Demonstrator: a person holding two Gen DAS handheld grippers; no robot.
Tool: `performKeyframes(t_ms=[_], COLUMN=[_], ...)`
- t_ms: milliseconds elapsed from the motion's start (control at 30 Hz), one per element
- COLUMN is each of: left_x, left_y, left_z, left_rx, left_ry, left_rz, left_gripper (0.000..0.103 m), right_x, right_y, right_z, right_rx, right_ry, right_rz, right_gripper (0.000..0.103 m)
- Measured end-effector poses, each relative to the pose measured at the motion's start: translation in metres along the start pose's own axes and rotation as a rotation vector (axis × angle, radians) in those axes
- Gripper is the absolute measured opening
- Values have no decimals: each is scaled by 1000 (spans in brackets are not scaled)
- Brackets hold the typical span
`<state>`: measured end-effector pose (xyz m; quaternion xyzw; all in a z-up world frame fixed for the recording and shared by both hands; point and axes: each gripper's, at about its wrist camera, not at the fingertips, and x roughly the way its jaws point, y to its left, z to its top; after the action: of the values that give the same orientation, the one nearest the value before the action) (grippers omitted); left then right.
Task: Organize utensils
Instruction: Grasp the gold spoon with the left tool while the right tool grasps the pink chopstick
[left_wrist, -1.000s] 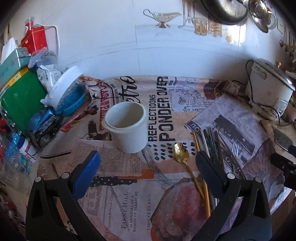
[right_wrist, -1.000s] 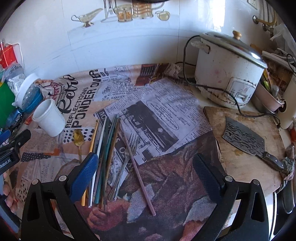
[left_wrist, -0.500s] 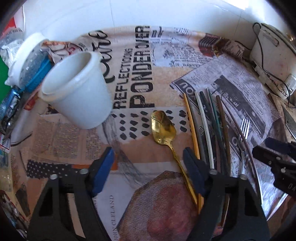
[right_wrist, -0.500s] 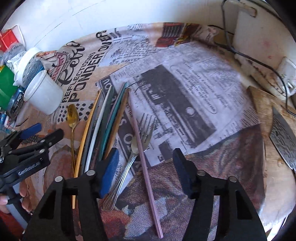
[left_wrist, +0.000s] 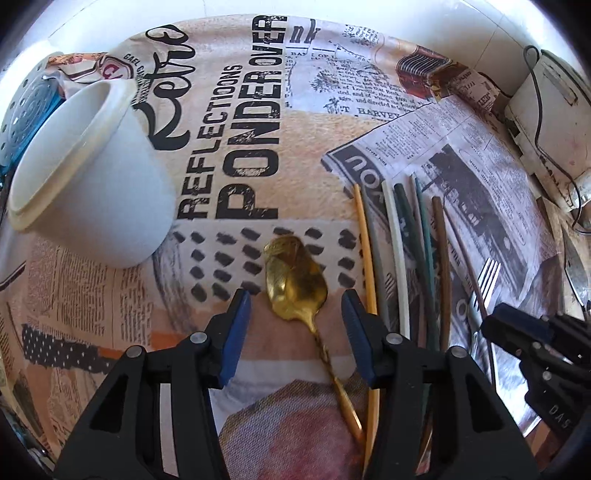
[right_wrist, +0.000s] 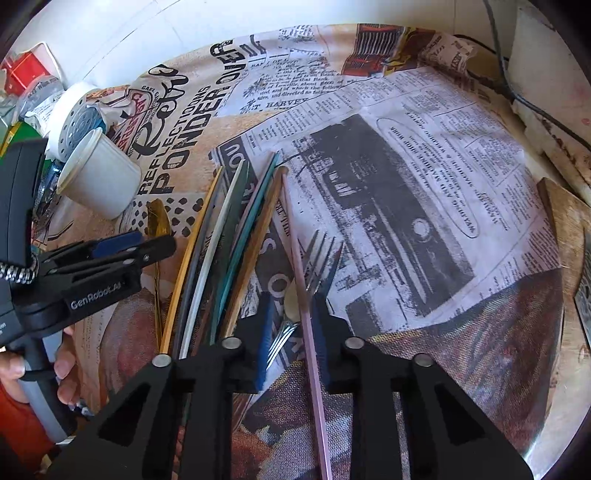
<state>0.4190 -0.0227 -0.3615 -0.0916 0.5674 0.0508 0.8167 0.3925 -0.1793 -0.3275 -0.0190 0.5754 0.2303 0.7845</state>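
A gold spoon lies on the newspaper-print cloth, bowl pointing away. My left gripper straddles its neck from above; the jaws are closing and the blue pads stand clear of it on both sides. A white cup stands to the left. Several coloured chopsticks lie side by side right of the spoon. Two steel forks and a pink chopstick lie further right. My right gripper is closing on the fork necks and this chopstick, pads against them.
A white rice cooker with its cord stands at the back right. A wooden cutting board with a cleaver blade lies at the right edge. A perforated white lid on a blue container sits behind the cup.
Both grippers have dropped towards the cloth and tilted downwards. The left jaws have narrowed around the spoon. The right jaws went from wide open to closed on the forks and pink chopstick.
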Motion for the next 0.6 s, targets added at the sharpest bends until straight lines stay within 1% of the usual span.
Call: performKeyframes(t_ms=[133, 300, 367, 433, 500, 600], left_x=[4, 7, 7, 7, 7, 5], left_y=[-3, -4, -2, -1, -1, 1], left_z=[8, 14, 14, 15, 14, 13], left_rx=[13, 46, 42, 35, 33, 18], left_ry=[-5, -16, -21, -24, -29, -36], left_rz=[3, 3, -7, -1, 5, -22], left_gripper=[51, 50, 50, 44, 34, 32], right_x=[4, 12, 15, 15, 16, 17], right_y=[1, 3, 4, 6, 7, 9], right_z=[5, 10, 11, 12, 12, 13], right_rx=[-3, -2, 1, -5, -11, -32], right_ry=[14, 49, 54, 55, 53, 43], right_rz=[2, -5, -3, -15, -25, -30], right_gripper=[12, 12, 12, 12, 12, 12])
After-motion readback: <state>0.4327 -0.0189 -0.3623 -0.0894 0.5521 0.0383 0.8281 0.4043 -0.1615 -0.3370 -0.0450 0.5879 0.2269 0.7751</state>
